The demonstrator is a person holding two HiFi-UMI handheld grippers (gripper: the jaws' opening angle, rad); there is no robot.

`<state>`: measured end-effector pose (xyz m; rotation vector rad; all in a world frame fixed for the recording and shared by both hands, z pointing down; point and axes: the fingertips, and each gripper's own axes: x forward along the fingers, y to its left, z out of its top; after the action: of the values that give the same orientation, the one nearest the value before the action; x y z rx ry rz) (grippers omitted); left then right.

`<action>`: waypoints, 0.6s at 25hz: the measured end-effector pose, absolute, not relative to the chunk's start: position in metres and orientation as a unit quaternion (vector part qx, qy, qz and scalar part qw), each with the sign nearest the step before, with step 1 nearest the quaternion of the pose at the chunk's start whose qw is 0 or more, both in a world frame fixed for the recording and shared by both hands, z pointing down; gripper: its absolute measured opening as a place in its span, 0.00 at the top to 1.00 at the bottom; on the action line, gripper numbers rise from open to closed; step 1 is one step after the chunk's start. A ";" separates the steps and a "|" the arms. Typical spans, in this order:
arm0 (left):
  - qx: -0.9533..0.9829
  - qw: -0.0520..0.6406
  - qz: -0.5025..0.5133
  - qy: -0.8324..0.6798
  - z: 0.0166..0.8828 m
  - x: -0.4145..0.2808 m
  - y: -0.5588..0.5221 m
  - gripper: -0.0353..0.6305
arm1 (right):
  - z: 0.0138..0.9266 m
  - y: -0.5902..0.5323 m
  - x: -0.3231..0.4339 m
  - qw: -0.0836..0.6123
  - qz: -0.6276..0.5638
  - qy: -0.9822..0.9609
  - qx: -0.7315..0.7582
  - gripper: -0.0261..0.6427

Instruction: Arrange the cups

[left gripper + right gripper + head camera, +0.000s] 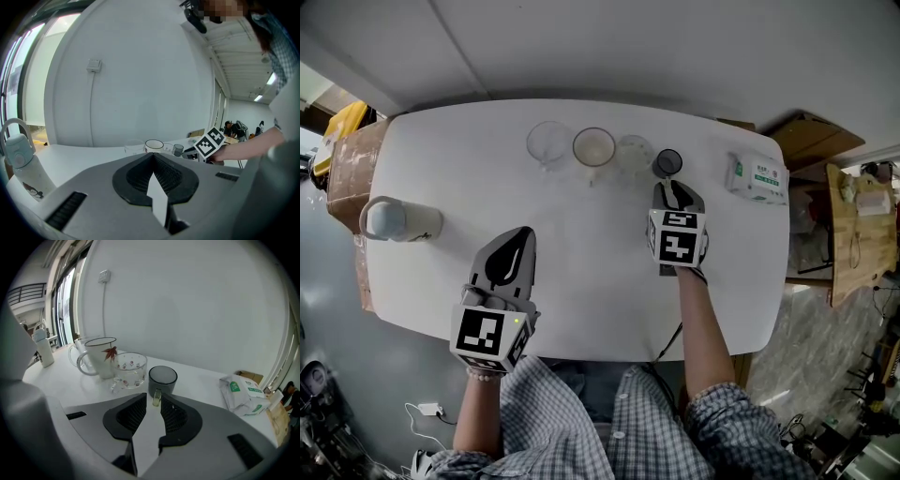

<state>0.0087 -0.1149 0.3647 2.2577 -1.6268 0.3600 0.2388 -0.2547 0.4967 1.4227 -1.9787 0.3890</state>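
My right gripper (151, 401) is low over the white table (581, 272), at the far side, with its tips around the handle (156, 397) of the dark cup (162, 378). Its 2 fingers are only a little apart: the handle lies against the right one, and a thin strip of white table shows between the handle and the left one, so I do not press it from both sides. The dark cup stands upright on the table, at the right end of a row of 4 cups. Just beside it on the left is the patterned glass cup (130, 369), then the white mug (101, 357) with a red leaf on it, and last the clear glass cup (549, 142). My left gripper (153, 157) is above the near part of the table, well apart from the row, and its fingers are closed together with nothing between them. A bottle (18, 159) with a loop handle stands upright near the left edge of the table. A tissue pack (243, 392) lies at the right side, near the dark cup but not touching it.
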 end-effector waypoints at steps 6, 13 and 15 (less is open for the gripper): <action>0.791 0.165 0.124 -0.577 0.362 0.006 -0.115 0.93 | 0.496 -0.256 0.229 0.349 0.129 -0.755 0.540 0.86; 0.790 0.166 0.123 -0.578 0.364 0.002 -0.109 0.93 | 0.497 -0.251 0.229 0.341 0.138 -0.752 0.547 0.86; 0.791 0.164 0.123 -0.576 0.363 0.002 -0.108 0.93 | 0.497 -0.250 0.229 0.335 0.144 -0.751 0.551 0.86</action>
<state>0.0021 -0.1078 0.3630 2.2552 -1.6416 0.3500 0.2291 -0.2498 0.4969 1.4368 -1.9590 0.3747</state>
